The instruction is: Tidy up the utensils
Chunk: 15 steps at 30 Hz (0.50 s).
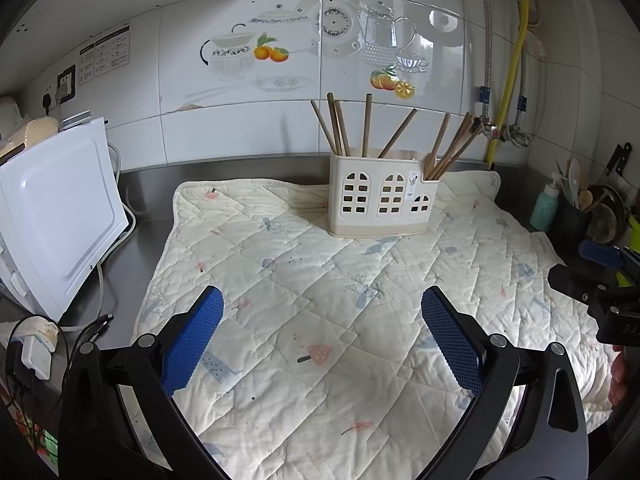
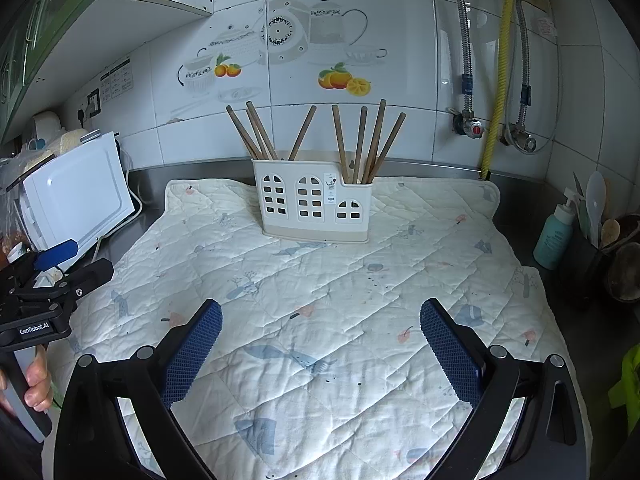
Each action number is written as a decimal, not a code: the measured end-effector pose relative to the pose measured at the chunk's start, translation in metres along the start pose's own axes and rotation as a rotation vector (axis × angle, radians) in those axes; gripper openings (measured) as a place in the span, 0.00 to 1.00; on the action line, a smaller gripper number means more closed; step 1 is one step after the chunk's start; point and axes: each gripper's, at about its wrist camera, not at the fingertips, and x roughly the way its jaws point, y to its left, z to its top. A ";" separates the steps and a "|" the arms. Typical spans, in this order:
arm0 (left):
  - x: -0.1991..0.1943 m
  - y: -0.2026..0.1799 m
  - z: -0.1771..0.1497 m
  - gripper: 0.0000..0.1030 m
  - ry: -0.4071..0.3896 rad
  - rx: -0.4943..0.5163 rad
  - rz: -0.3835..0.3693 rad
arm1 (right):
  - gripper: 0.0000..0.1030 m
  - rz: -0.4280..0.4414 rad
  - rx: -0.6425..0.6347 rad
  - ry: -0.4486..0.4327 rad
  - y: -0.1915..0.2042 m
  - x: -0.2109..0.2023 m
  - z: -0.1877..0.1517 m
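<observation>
A cream utensil holder (image 1: 380,200) with window-shaped cutouts stands upright at the far middle of a quilted mat (image 1: 320,300); it also shows in the right wrist view (image 2: 316,204). Several wooden chopsticks (image 1: 368,124) (image 2: 360,140) stand in its compartments, leaning outward. My left gripper (image 1: 322,332) is open and empty, low over the near part of the mat. My right gripper (image 2: 320,344) is open and empty, also over the near mat. Each gripper appears at the edge of the other's view: the right one (image 1: 600,264), the left one (image 2: 60,264).
A white appliance (image 1: 60,216) with cables stands left of the mat on the steel counter (image 1: 148,192). At the right are a teal pump bottle (image 2: 554,236), a dark pot of spoons (image 2: 596,216) and wall pipes with valves (image 2: 496,80). The tiled wall is close behind the holder.
</observation>
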 end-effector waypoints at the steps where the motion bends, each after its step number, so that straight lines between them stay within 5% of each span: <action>1: 0.000 0.000 0.000 0.95 0.001 0.000 -0.001 | 0.93 0.000 -0.001 0.000 0.000 0.000 0.000; 15: 0.002 0.002 -0.001 0.95 0.007 -0.015 -0.015 | 0.93 -0.001 -0.003 0.000 0.001 -0.001 -0.001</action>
